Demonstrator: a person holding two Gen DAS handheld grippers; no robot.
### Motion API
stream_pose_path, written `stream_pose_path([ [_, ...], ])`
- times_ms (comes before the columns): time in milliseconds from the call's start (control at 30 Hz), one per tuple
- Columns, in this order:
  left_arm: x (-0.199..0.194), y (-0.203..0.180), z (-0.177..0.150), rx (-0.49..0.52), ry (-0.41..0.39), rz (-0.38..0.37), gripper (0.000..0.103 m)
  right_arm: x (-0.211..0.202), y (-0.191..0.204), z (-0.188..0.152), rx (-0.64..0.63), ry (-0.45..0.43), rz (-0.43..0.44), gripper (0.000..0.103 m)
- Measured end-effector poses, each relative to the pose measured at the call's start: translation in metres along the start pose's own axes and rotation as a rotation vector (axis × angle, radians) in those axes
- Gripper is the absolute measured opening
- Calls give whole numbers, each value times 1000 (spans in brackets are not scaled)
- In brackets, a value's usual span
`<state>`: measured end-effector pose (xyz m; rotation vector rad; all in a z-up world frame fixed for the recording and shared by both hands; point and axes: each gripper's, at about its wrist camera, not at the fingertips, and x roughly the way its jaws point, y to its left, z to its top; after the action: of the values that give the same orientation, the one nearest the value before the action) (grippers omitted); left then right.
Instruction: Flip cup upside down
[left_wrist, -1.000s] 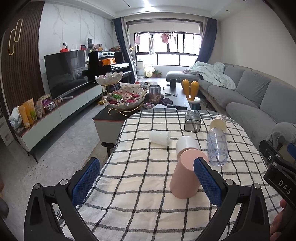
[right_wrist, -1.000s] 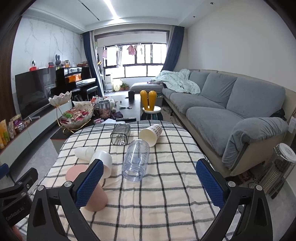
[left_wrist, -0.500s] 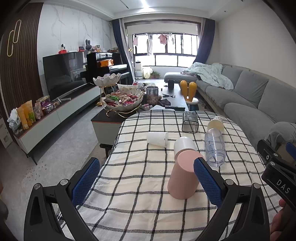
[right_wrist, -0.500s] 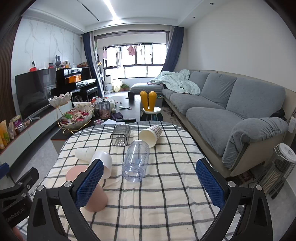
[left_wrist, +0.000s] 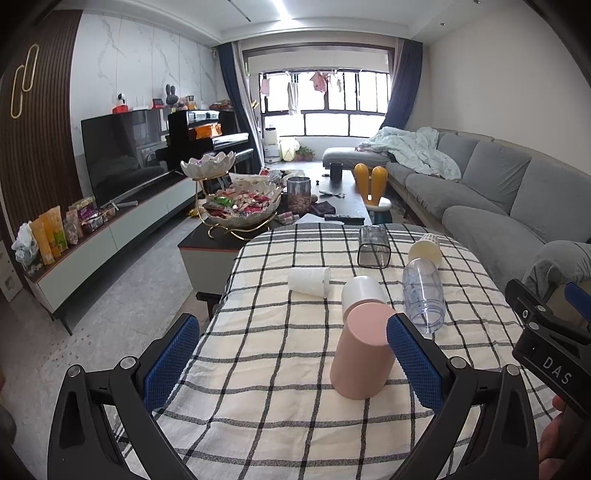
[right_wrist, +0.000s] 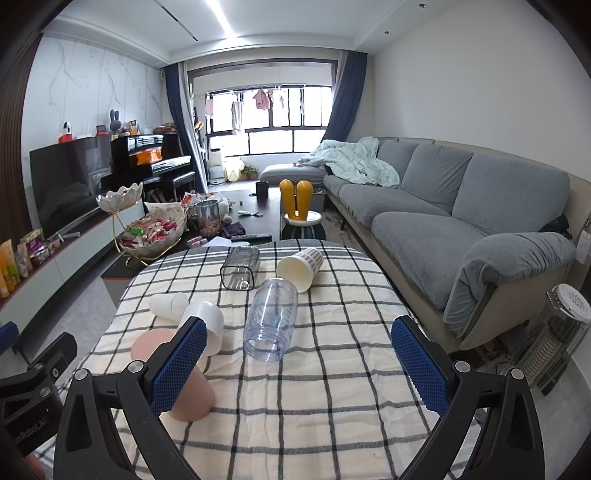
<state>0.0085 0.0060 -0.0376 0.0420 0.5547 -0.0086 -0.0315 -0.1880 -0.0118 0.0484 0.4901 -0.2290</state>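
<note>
A pink cup (left_wrist: 360, 349) stands upside down on the checked tablecloth (left_wrist: 277, 350), just left of my left gripper's right finger; it also shows in the right wrist view (right_wrist: 184, 391) behind the right gripper's left finger. A white cup (left_wrist: 362, 291) lies on its side behind it. A clear plastic cup (right_wrist: 271, 319) lies on its side mid-table. A small white cup (left_wrist: 309, 281), a dark clear square cup (left_wrist: 373, 246) and a patterned paper cup (right_wrist: 300, 266) also lie on their sides. My left gripper (left_wrist: 291, 362) is open and empty. My right gripper (right_wrist: 299, 363) is open and empty.
A grey sofa (right_wrist: 461, 221) runs along the right of the table. A coffee table with a snack bowl (left_wrist: 242, 208) stands beyond the far edge. A TV unit (left_wrist: 110, 221) lines the left wall. A small heater (right_wrist: 557, 332) stands at the right.
The left wrist view has shifted slightly; the pink cup stands a little more upright beside the left gripper's right finger. The right gripper has not moved.
</note>
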Motion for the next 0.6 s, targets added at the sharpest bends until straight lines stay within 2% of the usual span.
stream_pose_path([
  [600, 5, 3, -1, -7, 21, -13, 103, 1, -2, 1, -2, 8, 2, 100],
])
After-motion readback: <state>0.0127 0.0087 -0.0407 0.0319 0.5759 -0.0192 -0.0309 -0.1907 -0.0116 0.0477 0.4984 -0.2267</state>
